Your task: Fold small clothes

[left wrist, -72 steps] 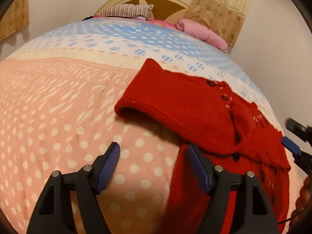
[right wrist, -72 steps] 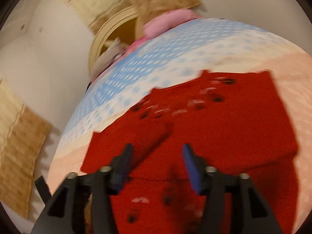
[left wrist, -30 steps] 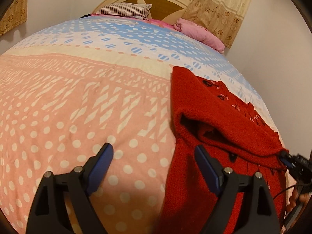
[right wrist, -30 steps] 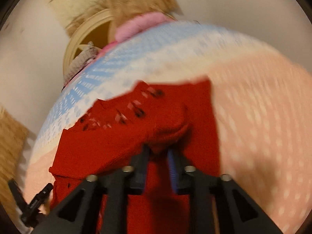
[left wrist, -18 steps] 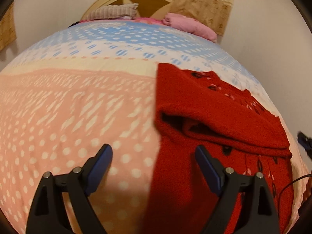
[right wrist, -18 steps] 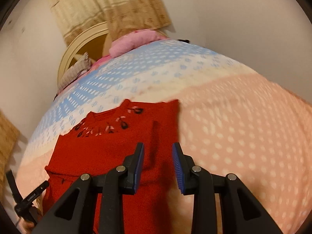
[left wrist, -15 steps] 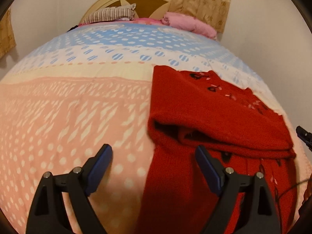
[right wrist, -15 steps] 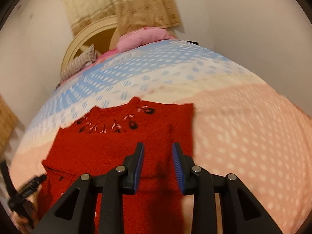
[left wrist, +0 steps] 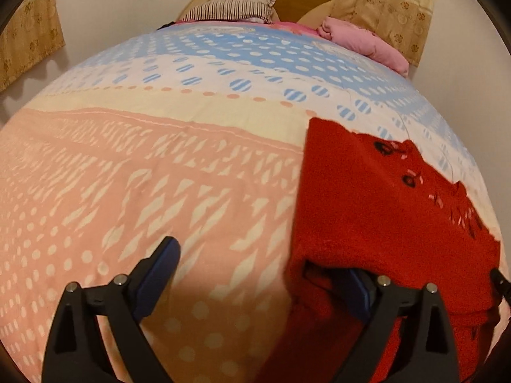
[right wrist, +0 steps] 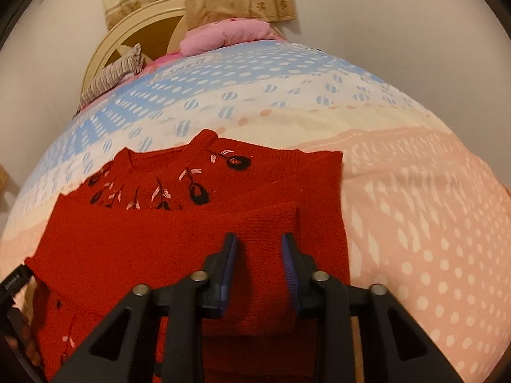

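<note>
A small red knit sweater (left wrist: 383, 210) with black and pink embroidery lies on the bed, both sleeves folded across its chest. My left gripper (left wrist: 262, 274) is open wide and low at the sweater's left edge; its right finger (left wrist: 357, 290) sits against the open cuff of the folded sleeve, its left finger (left wrist: 156, 271) over the bedspread. In the right wrist view the sweater (right wrist: 143, 239) fills the middle. My right gripper (right wrist: 258, 255) is open and empty, hovering over the folded sleeve.
The bedspread (left wrist: 159, 175) is pink, cream and blue with dots. A striped pillow (left wrist: 230, 9) and a pink bundle (left wrist: 361, 41) lie by the round headboard. A wall runs close along the sweater's side of the bed.
My right gripper let go of the sleeve it had laid across the chest, opened and drew back. My left gripper moved forward and down to the sweater's left edge.
</note>
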Demonstrator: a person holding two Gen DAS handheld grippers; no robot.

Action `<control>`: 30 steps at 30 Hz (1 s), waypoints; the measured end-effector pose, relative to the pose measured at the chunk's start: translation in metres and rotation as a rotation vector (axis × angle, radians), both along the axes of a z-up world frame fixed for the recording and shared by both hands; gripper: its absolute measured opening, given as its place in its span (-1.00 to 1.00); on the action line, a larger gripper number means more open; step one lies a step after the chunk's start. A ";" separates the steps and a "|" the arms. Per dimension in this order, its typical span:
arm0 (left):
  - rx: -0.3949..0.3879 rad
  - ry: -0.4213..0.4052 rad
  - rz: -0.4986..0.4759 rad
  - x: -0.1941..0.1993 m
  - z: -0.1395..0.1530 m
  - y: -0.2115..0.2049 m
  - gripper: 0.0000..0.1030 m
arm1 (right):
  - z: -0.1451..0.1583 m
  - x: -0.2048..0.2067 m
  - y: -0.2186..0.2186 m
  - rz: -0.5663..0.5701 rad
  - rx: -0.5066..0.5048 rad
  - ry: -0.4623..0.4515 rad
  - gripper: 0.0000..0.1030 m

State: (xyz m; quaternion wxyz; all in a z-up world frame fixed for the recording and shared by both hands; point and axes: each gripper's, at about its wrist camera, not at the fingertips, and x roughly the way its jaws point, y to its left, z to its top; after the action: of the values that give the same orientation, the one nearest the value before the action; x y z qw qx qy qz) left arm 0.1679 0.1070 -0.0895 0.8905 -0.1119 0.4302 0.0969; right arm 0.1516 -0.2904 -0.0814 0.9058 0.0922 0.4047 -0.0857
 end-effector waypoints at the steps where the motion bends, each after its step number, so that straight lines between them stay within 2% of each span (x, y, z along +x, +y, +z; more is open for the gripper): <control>1: 0.001 -0.003 0.004 -0.003 0.000 0.000 0.87 | 0.000 0.001 0.000 0.010 -0.005 0.010 -0.99; 3: 0.001 -0.006 0.002 -0.010 -0.001 0.001 0.88 | 0.003 -0.001 -0.001 0.002 -0.009 0.000 -1.00; 7: -0.001 -0.006 -0.002 -0.007 -0.001 0.000 0.93 | 0.023 -0.017 -0.013 -0.076 -0.080 -0.090 -1.00; 10: 0.017 -0.001 -0.005 -0.007 -0.001 -0.003 0.95 | 0.019 -0.019 -0.027 -0.099 -0.054 -0.062 -1.00; 16: 0.014 0.002 -0.003 -0.005 -0.003 -0.003 1.00 | 0.022 -0.036 -0.030 -0.056 0.158 -0.105 -0.99; 19: 0.011 0.003 -0.005 -0.005 -0.003 -0.003 1.00 | 0.018 -0.025 -0.017 -0.017 0.128 -0.080 -0.99; 23: 0.006 0.001 -0.005 -0.004 -0.004 -0.002 1.00 | -0.004 0.000 -0.010 0.001 0.104 0.029 -0.99; 27: 0.004 0.000 -0.004 -0.005 -0.005 -0.002 1.00 | 0.003 -0.007 -0.011 0.010 0.133 -0.016 -0.98; 28: 0.004 0.000 -0.004 -0.005 -0.004 -0.002 1.00 | 0.005 -0.010 -0.011 0.012 0.133 -0.031 -0.93; 30: 0.003 -0.001 -0.004 -0.005 -0.004 -0.002 1.00 | 0.007 -0.013 -0.010 0.008 0.104 -0.036 -0.69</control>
State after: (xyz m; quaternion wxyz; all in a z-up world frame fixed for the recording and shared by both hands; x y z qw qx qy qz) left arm 0.1631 0.1051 -0.0938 0.8910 -0.1098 0.4300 0.0958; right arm 0.1383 -0.3006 -0.0749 0.9073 0.1390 0.3924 -0.0593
